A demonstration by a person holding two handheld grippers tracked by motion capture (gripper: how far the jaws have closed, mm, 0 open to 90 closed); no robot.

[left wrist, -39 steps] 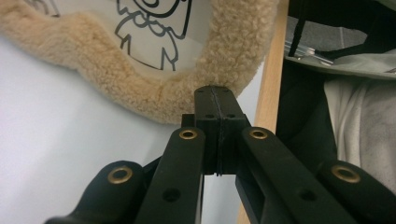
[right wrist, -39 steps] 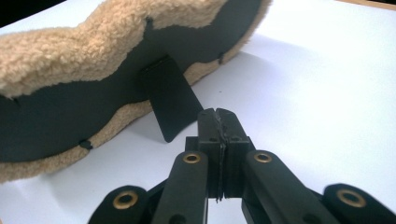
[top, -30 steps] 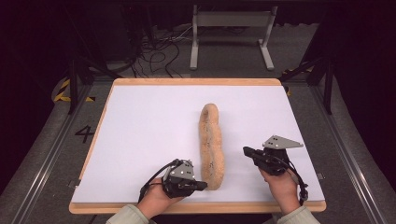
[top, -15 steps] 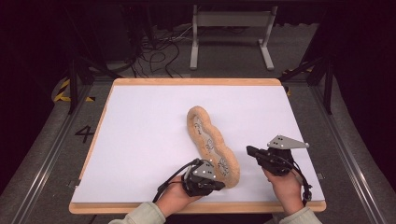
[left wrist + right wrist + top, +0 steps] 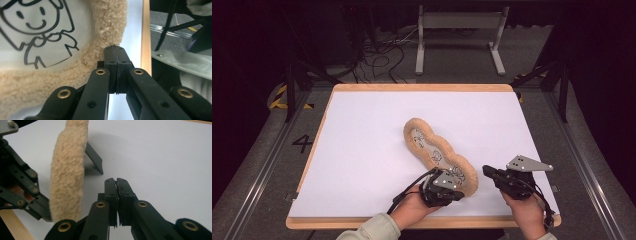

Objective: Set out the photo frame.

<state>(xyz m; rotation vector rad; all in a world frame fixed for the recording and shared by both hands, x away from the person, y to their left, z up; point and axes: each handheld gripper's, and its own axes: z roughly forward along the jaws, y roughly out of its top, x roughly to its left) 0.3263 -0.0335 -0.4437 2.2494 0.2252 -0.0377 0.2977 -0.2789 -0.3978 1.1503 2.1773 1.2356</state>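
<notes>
I have my left tongs (image 5: 451, 188) pinching the near rim of the fleece case (image 5: 439, 152) — a long, lobed pouch with cartoon drawings on its pale face. The grip tips it onto its edge, I judge so that it can be turned over or opened. It runs from the near right, at my left tongs, to the middle of the worktop (image 5: 362, 135). My right tongs (image 5: 490, 173) are pressed together on nothing — they hover just right of the case's near end, apart from it.

The fleece-edged pad (image 5: 439, 154) lies on the board (image 5: 362, 125), between left gripper (image 5: 455, 189) and right gripper (image 5: 486, 171).
</notes>
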